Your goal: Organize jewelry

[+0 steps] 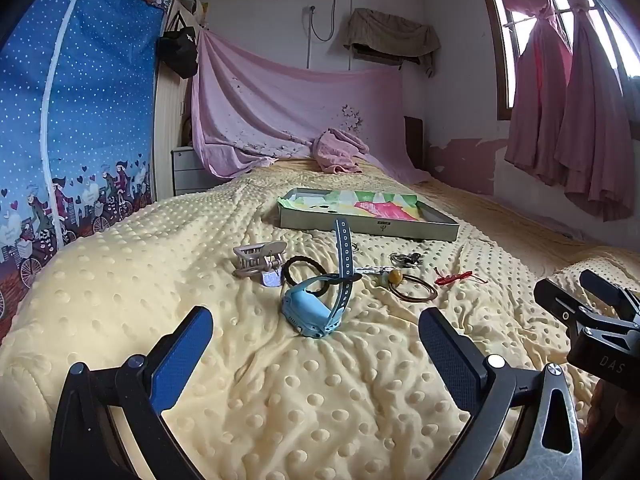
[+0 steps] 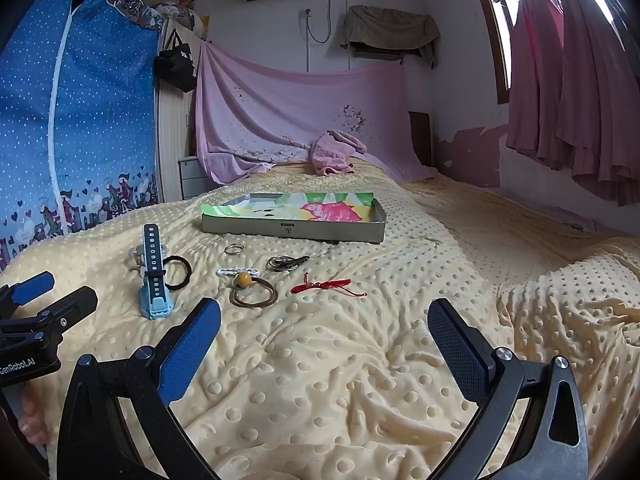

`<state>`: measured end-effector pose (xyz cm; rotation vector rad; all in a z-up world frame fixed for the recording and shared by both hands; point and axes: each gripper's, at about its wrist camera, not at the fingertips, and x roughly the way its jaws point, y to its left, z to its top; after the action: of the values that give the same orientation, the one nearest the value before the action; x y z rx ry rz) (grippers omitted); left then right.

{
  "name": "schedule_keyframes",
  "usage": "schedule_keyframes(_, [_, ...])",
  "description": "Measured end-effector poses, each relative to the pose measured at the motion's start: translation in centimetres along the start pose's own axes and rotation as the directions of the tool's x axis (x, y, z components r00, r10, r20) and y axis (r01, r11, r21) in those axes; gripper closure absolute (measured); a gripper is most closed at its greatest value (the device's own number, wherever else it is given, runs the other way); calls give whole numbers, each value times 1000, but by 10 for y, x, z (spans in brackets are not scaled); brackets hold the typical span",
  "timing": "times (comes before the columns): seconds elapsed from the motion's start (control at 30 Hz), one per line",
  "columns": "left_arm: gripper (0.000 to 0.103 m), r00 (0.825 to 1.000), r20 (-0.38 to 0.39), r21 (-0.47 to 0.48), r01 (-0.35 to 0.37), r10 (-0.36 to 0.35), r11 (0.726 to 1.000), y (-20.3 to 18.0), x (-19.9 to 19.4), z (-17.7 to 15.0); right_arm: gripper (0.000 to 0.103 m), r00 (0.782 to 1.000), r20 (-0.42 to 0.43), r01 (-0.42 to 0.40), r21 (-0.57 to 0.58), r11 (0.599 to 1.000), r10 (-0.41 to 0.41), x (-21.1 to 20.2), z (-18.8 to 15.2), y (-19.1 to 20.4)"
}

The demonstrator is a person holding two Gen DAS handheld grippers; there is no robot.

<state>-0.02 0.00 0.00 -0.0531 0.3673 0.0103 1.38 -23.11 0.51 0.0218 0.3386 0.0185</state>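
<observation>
Jewelry lies scattered on a yellow dotted blanket. A light blue watch (image 1: 316, 304) (image 2: 154, 280) stands with its strap up. A beige hair claw (image 1: 258, 262), a black hair tie (image 1: 306, 276) (image 2: 178, 272), a brown hoop with an amber bead (image 1: 410, 288) (image 2: 252, 292), a red cord bracelet (image 1: 454, 278) (image 2: 322, 286), metal rings (image 2: 286, 263) and a small ring (image 2: 234, 249) lie around it. A shallow grey box (image 1: 372, 230) (image 2: 294, 232) with a colourful lining sits behind them. My left gripper (image 1: 316, 348) is open, just short of the watch. My right gripper (image 2: 324, 340) is open and empty, short of the hoop and bracelet.
The bed runs back to a pink towel (image 1: 340, 152) and a draped pink sheet (image 1: 288, 108). A blue dotted curtain (image 1: 80, 120) hangs at the left. Pink window curtains (image 1: 572, 120) hang at the right. A grey drawer unit (image 1: 190, 172) stands by the bed.
</observation>
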Motion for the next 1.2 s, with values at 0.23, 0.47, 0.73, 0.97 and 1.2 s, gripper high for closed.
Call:
schedule_keyframes(0.23, [0,1000,-6,0,1,-1,1000,0,0,0,1,1000,-3,0,-2,1000,0,1,0,0])
schedule_keyframes(0.47, [0,1000,-7,-1,3,-3,1000,-1,-1,0,1,1000,1,0,-2,1000,0,0,0,1])
schedule_keyframes(0.73, [0,1000,-5,-1,2,-2,1000,-1,0,0,1,1000,2,1,-4,1000,-1,1,0,2])
schedule_keyframes(0.97, [0,1000,-5,-4,2,-2,1000,-1,1,0,1,1000,3,2,-4,1000,-2,1,0,0])
schedule_keyframes(1.2, [0,1000,-5,-5,3,-3,1000,0,0,0,1,1000,4,2,-5,1000,-2,-1,0,2])
